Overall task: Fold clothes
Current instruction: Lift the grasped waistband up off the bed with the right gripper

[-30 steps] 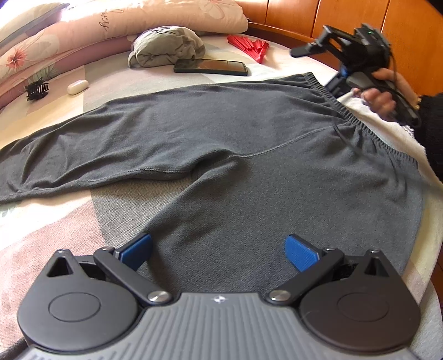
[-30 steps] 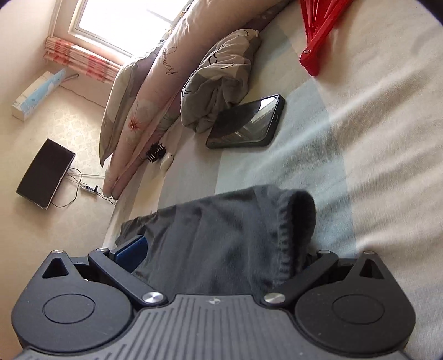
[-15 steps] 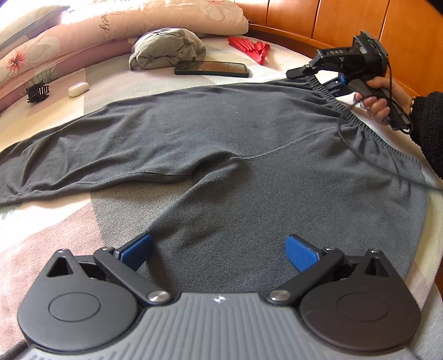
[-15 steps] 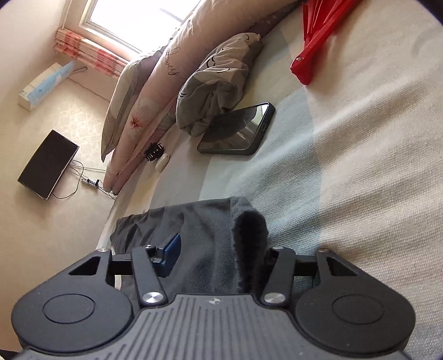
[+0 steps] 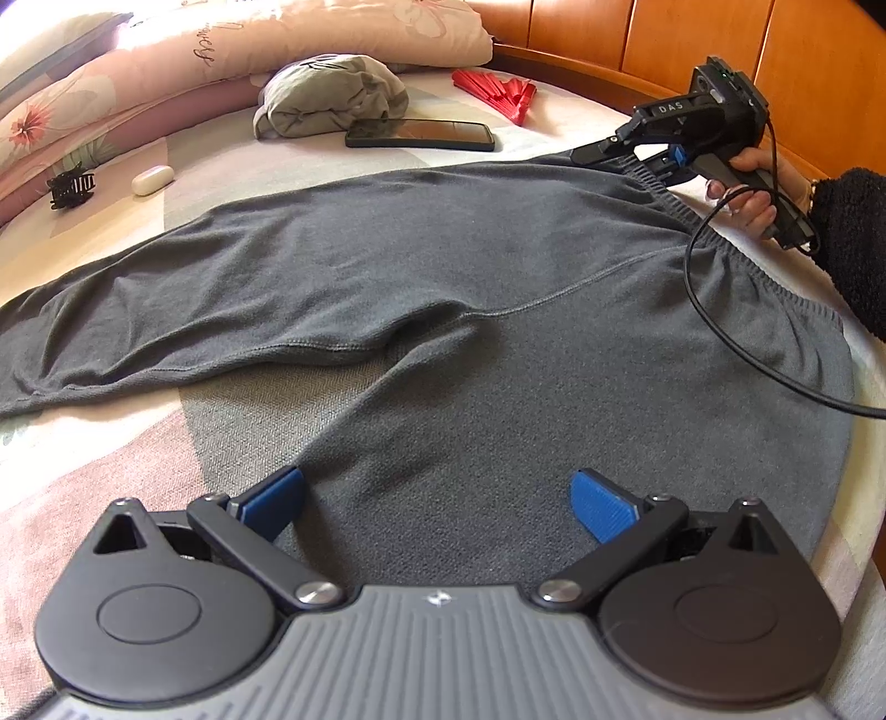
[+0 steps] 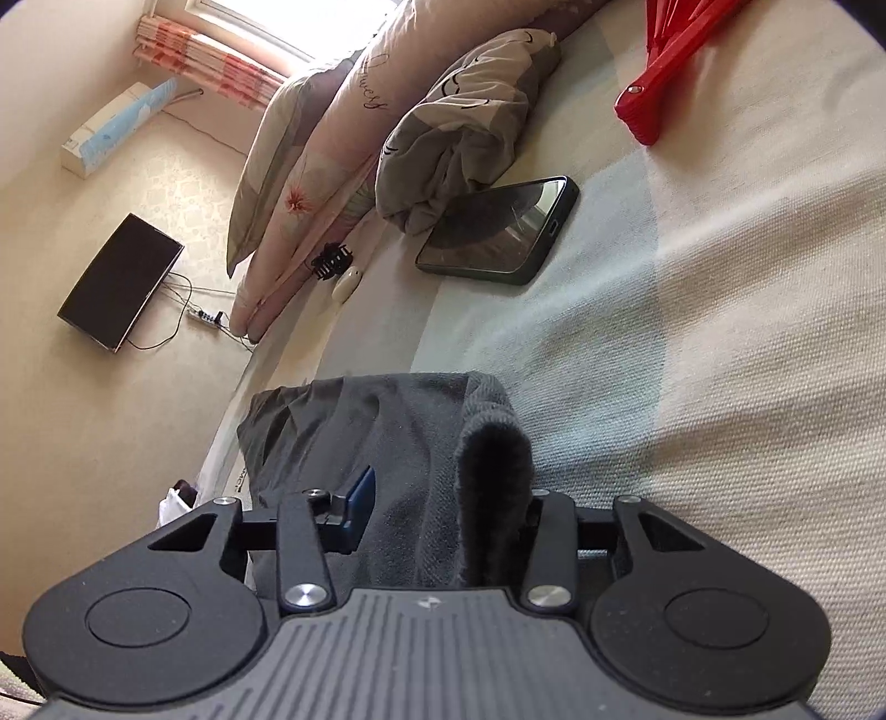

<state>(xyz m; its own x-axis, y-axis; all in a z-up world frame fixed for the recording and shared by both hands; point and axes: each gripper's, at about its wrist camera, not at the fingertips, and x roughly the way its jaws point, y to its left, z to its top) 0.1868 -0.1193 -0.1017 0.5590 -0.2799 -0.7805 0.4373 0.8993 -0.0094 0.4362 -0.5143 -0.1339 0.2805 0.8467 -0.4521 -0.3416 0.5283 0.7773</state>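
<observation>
Grey sweatpants [image 5: 498, 288] lie spread flat on the bed, legs running off to the left. My left gripper [image 5: 437, 487] hovers open over the near leg, blue pads wide apart with cloth below them. At the far right a hand holds my right gripper [image 5: 614, 158] at the waistband's far corner. In the right wrist view its jaws [image 6: 448, 504] are closing around that corner of the sweatpants [image 6: 398, 432]. The waistband [image 6: 493, 443] stands bunched in a fold against the right finger, whose pad is hidden. A gap still shows beside the left pad [image 6: 360, 498].
Beyond the pants lie a black phone [image 5: 421, 134], a bundled grey cloth [image 5: 332, 99], a red folding fan [image 5: 498, 94], a white earbud case [image 5: 154, 180] and a black hair clip [image 5: 72, 183]. Pillows line the far side; a wooden headboard [image 5: 637, 39] borders the right. A black cable [image 5: 720, 343] loops over the waistband.
The right gripper's jaws have narrowed from wide open, and the waistband corner has bunched into an upright fold between them. It also sank onto the pants. The left gripper has stayed put.
</observation>
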